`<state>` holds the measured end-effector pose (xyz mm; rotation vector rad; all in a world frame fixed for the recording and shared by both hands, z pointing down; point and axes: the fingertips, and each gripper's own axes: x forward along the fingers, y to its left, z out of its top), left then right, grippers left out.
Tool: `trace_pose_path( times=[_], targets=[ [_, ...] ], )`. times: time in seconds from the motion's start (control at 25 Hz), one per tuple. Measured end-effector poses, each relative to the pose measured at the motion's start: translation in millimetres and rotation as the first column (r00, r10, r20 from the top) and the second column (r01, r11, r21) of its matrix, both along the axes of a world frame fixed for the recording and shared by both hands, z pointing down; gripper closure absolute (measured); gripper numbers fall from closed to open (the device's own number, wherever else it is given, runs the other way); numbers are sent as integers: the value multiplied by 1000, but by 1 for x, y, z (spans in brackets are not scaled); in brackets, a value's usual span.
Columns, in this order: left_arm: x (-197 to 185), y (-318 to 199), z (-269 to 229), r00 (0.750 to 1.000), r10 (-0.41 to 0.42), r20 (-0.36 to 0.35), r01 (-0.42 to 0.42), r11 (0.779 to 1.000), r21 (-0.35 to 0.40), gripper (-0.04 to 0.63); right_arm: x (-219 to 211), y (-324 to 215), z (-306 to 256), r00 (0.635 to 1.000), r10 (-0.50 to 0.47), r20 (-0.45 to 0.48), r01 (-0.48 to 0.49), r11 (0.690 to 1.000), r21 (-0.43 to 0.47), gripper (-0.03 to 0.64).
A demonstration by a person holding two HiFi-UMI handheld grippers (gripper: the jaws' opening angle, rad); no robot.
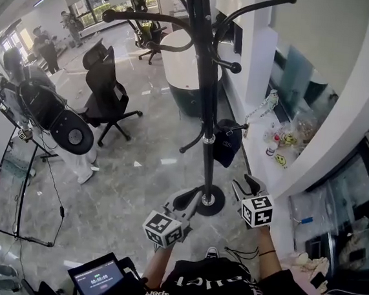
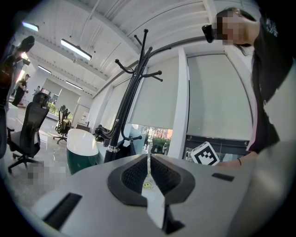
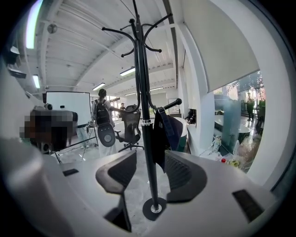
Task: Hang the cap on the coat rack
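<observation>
The cap (image 3: 167, 132), dark blue, hangs from a low hook (image 3: 170, 106) on the coat rack (image 3: 142, 92). It sits just beside the pole and its crown droops below the hook. The right gripper (image 3: 150, 158) faces it with its jaws spread wide and nothing between the pads; only the pole and the floor show through the gap. The left gripper (image 2: 149, 162) has its jaws pressed together and empty, and in the head view it is low, near the rack's round base (image 1: 210, 200).

The hanging itself looks done, so the step in hand is probably backing away cleanly. The right gripper is best drawn straight back toward the body with the jaws wide, so no pad snags the fabric. A sideways sweep risks knocking the pole, and a rack on a small base could rock. How deeply the cap sits on the hook cannot be told from here, so it is worth watching for any slide as the gripper clears.
</observation>
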<state>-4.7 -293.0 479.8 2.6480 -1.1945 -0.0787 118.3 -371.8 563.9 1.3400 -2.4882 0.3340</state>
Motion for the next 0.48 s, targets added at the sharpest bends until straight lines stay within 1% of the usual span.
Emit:
trace_pose_path(
  times=[0.28,0.4,0.48],
  targets=[
    [-18,21,-4,1000,23,-10,-23,1000,10,588,-26,31,-17,1000,-13,28,12,999,38,439],
    [-19,34,-7,999,35,-11,-35,999,12,589,-33,49,-25,999,-17,41,15,999,51,440],
    [-22,43,-9,999,45,-14,-44,999,13,589,-40,61,-31,999,-14,51,11,998,63,466]
  ],
)
